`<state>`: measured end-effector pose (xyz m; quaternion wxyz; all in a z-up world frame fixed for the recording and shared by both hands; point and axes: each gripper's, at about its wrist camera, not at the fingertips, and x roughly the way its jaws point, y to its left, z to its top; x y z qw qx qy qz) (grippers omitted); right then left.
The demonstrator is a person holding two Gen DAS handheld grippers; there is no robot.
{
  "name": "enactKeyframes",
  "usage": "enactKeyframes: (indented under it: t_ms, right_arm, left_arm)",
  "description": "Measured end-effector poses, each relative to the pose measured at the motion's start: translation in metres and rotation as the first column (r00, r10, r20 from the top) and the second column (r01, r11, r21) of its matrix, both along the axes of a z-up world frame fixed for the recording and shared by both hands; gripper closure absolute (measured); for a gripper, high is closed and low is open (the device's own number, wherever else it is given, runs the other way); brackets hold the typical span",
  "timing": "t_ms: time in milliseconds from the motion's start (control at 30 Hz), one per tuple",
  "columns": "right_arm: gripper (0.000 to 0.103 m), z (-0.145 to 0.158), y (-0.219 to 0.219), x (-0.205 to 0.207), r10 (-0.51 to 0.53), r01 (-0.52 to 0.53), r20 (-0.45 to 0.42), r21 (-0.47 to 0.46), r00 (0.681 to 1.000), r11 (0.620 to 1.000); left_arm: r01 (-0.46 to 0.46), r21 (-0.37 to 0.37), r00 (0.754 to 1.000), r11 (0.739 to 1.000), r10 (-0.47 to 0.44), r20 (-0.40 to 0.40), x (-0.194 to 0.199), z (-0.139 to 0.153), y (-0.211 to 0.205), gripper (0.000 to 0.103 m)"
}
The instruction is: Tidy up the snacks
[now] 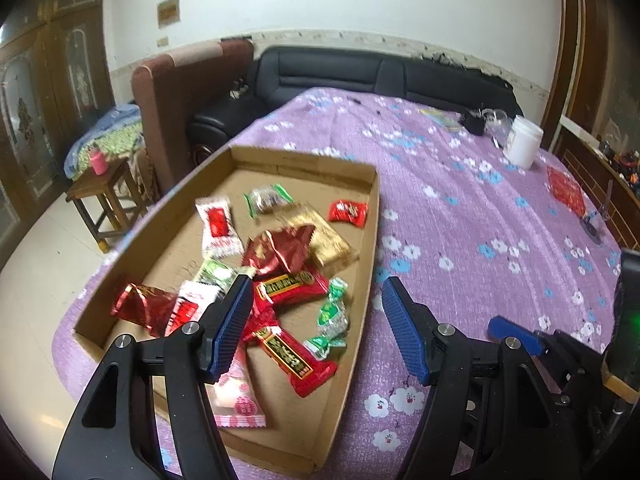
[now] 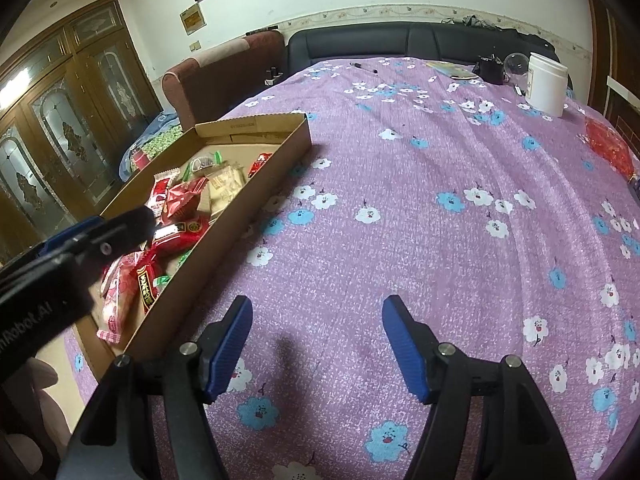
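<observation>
We think most of the job is done, because we see the snacks [image 1: 280, 276] piled in the cardboard tray [image 1: 370, 216], which sits on the left side of the bed [image 1: 460, 220] with its purple flower cover. There are red packs, green wrapped candies, a gold pack and a pink one at the near end, all mixed together. On the cover near us we see no loose snacks waiting. Far off on the right lies a red packet [image 1: 566, 190]; we cannot tell if it is a snack that has yet to go in. A white jar [image 1: 522, 142] stands far away near the dark headboard. What may be left, we guess, is to fetch that red packet or to sort the pile in the tray. Our left claw [image 1: 316, 320] is spread wide open and holds nothing; it hangs over the near end of the tray, with its left finger in front of the candy pile and its right finger over the cover just beside the tray wall, and we cannot tell if it touches anything. Our right claw [image 2: 316, 340] is also wide open and holds nothing, over bare purple cover to the right of the tray.
</observation>
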<state>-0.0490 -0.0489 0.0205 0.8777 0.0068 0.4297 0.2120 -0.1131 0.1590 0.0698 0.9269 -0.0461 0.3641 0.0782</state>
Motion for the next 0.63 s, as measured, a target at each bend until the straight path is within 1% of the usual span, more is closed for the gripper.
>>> enactKeyframes:
  t_ms: [67,133,200,233,300,333,367,433,500,533,567,600,633]
  right_arm:
    - [0.033,0.0,0.0,0.0,-0.001,0.001,0.003,0.002,1.0,1.0]
    - [0.033,0.003,-0.002,-0.002,-0.004,0.004,0.024,0.009,1.0,1.0]
    - [0.033,0.006,-0.002,-0.006,-0.003,0.003,0.057,0.012,0.998,1.0]
    - [0.033,0.009,-0.001,-0.009,0.001,-0.001,0.079,0.008,0.997,1.0]
    - [0.033,0.013,0.003,-0.014,0.013,-0.012,0.112,-0.01,0.994,1.0]
    - [0.033,0.015,0.006,-0.016,0.028,-0.025,0.126,-0.025,0.992,0.999]
    - [0.033,0.016,0.009,-0.018,0.043,-0.038,0.133,-0.038,0.99,0.999]
    - [0.033,0.017,0.014,-0.021,0.074,-0.066,0.137,-0.061,0.988,0.996]
    - [0.033,0.017,0.015,-0.024,0.093,-0.083,0.137,-0.075,0.986,0.994]
    - [0.033,0.018,0.014,-0.025,0.099,-0.088,0.137,-0.082,0.986,0.993]
    - [0.033,0.019,0.013,-0.026,0.101,-0.09,0.138,-0.087,0.985,0.992]
    - [0.033,0.021,0.01,-0.026,0.102,-0.09,0.14,-0.089,0.985,0.992]
    - [0.032,0.023,0.007,-0.026,0.097,-0.085,0.145,-0.091,0.985,0.992]
  left_arm:
    - [-0.038,0.012,0.997,0.999,0.037,0.068,-0.011,0.011,0.002,0.036]
    - [-0.087,0.024,0.985,0.996,0.082,0.151,-0.026,0.028,0.003,0.035]
    - [-0.116,0.04,0.968,0.992,0.104,0.227,-0.041,0.041,0.002,0.017]
    - [-0.113,0.048,0.963,0.992,0.098,0.25,-0.046,0.043,0.002,0.002]
    - [-0.099,0.077,0.961,0.992,0.076,0.267,-0.049,0.044,0.002,0.0]
    - [-0.098,0.083,0.965,0.992,0.074,0.251,-0.047,0.043,0.003,0.0]
    - [-0.089,0.068,0.973,0.994,0.073,0.218,-0.044,0.04,0.005,0.0]
    - [-0.065,-0.008,0.985,0.998,0.066,0.157,-0.039,0.034,0.012,0.0]
    - [-0.038,-0.102,0.996,0.994,0.046,0.072,-0.032,0.026,0.015,0.0]
    - [-0.024,-0.133,0.999,0.991,0.03,0.04,-0.029,0.022,0.015,0.0]
    - [-0.007,-0.153,1.0,0.988,0.01,0.017,-0.026,0.019,0.012,0.0]
    - [0.004,-0.15,1.0,0.989,-0.003,0.005,-0.023,0.018,0.006,0.0]
    - [0.015,-0.132,1.0,0.991,-0.015,-0.003,-0.019,0.017,-0.002,0.0]
